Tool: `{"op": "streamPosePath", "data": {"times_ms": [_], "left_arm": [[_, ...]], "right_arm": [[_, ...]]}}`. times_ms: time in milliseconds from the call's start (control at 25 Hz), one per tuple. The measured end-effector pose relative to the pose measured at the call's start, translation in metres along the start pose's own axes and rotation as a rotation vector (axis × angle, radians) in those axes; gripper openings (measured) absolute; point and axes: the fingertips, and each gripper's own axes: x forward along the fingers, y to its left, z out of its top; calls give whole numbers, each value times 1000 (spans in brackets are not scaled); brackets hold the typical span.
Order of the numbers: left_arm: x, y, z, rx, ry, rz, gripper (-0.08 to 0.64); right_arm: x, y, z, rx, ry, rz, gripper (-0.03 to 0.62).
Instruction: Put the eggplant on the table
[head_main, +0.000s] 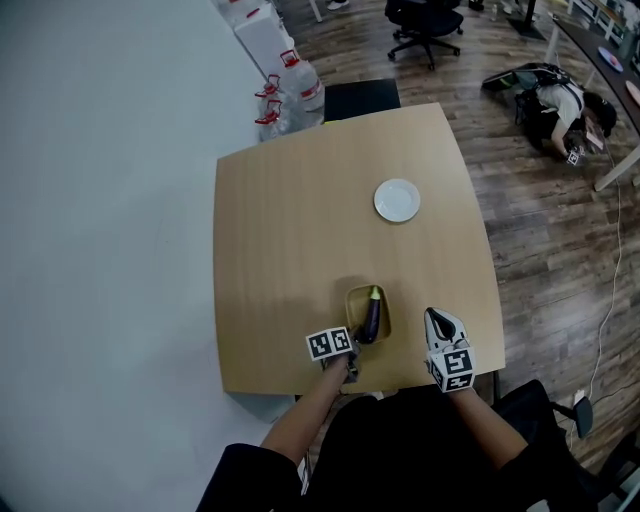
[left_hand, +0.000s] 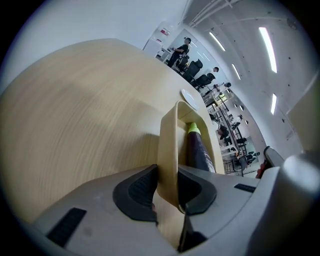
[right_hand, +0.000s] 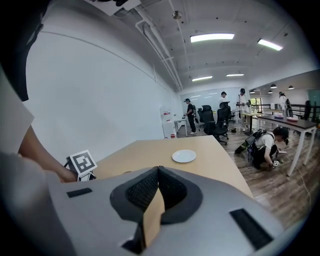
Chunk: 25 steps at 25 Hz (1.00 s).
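Observation:
A dark purple eggplant with a green cap lies in a small tan tray near the front edge of the wooden table. My left gripper is shut on the tray's near wall. In the left gripper view its pads clamp that wall, with the eggplant lying just beyond inside the tray. My right gripper hovers to the right of the tray over the table's front edge. It is shut with nothing in it.
A white plate sits further back on the table, right of centre. Beyond the far edge stand water bottles and a black chair. A person crouches on the wood floor at the far right.

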Motion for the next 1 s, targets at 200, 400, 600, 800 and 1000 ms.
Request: {"op": "streamPosePath", "data": {"times_ms": [200, 400, 600, 800, 1000], "left_arm": [[19, 1, 2, -5, 36, 27, 75], [30, 4, 8, -62, 18, 60, 75], [42, 5, 19, -39, 21, 62, 75], [44, 5, 22, -45, 51, 67, 76], [38, 1, 23, -52, 35, 33, 153]], "right_arm": [[8, -8, -12, 17, 39, 23, 58], [16, -17, -12, 6, 54, 40, 58], [26, -24, -9, -14, 60, 52, 58], [26, -27, -4, -28, 53, 52, 58], [18, -24, -9, -15, 54, 41, 58]]}}
